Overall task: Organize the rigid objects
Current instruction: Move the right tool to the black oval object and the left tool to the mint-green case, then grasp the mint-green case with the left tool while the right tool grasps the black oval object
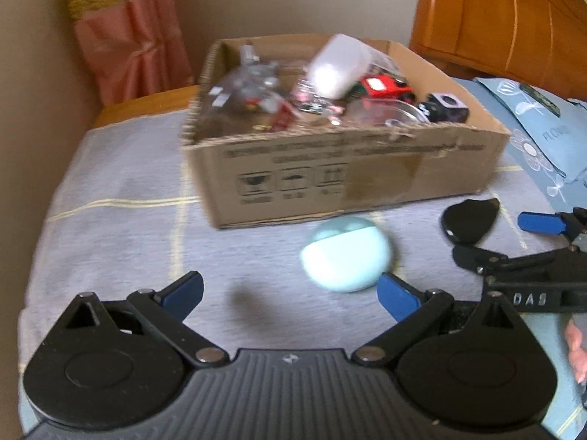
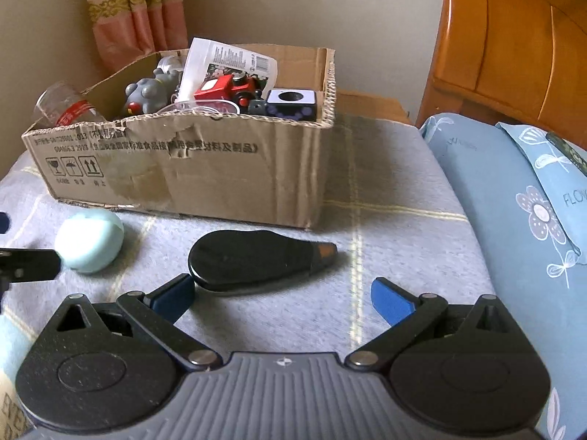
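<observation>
Cardboard box (image 2: 190, 168) sits on the grey checked bedspread (image 2: 385, 256), open at the top and crowded with small things. Inside the box: a red toy vehicle (image 2: 229, 90) near the middle, a dark cube with a round hole (image 2: 291, 104) in its right near corner, a grey rubbery toy figure (image 2: 152, 90) left of the red one, and a white printed packet (image 2: 227, 62) standing behind them. A clear glass with red markings (image 2: 62, 110) leans over the box's left near corner. Left wrist view is motion-blurred; box contents are less legible there.

Two items lie outside the box, on the bedspread in front of its near wall. Pale mint rounded case (image 1: 346, 253) is just in front of the wall, toward the box's left half. Black teardrop-shaped object (image 2: 256, 260) with an orange-brown tip lies further right, its tip pointing away from the mint case.

Left gripper (image 1: 291, 291): blue pads spread wide, nothing between them; mint case just beyond its right pad, contact unclear.
Right gripper (image 2: 282, 295): pads spread wide, holding nothing; the black object's rounded end lies just beside its left pad.

Right of the box: a blue flowered pillow (image 2: 513, 201) and a wooden headboard (image 2: 513, 47). A pink curtain (image 2: 135, 14) hangs behind the box's left side.
</observation>
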Tool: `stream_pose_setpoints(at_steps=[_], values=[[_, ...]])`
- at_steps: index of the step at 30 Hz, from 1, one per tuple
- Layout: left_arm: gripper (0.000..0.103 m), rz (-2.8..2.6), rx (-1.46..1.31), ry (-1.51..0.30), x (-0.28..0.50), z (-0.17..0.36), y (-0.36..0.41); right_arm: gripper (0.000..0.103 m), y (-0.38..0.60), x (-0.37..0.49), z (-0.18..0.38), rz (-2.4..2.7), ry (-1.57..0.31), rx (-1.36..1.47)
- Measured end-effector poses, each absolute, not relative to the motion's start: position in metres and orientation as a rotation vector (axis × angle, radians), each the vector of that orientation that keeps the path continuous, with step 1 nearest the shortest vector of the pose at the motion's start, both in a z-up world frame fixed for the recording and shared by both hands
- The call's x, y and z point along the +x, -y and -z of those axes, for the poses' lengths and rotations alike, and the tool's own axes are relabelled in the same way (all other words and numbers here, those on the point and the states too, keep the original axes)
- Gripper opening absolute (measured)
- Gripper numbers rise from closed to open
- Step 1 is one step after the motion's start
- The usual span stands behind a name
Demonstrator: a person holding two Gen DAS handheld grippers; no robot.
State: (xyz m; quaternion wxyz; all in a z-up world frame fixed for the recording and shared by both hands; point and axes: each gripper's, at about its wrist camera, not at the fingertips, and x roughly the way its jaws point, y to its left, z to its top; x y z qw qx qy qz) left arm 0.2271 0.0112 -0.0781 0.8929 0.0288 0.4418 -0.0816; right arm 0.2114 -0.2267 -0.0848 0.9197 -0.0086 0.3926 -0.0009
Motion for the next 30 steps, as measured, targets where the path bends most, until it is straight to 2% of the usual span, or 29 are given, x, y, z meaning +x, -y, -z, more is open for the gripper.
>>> stream_pose_setpoints(at_steps=[16, 21, 26, 30], values=[[0.101, 0.046, 0.035, -0.895, 0.239, 0.096, 0.007, 0.103, 0.227, 0.21, 0.087, -0.025, -0.775, -0.028], [0.085, 0.014, 0.001, -0.894, 0.234, 0.094, 0.004, 0.103, 0.223, 0.218, 0.088, -0.056, -0.761, -0.036], [0.081, 0.02, -0.011, -0.903, 0.238, 0.093, 0.006, 0.103, 0.223, 0.223, 0.089, -0.098, -0.743, -0.058], [0.066, 0.034, -0.001, -0.892, 0.238, 0.092, 0.009, 0.102, 0.224, 0.225, 0.088, -0.131, -0.746, -0.072]])
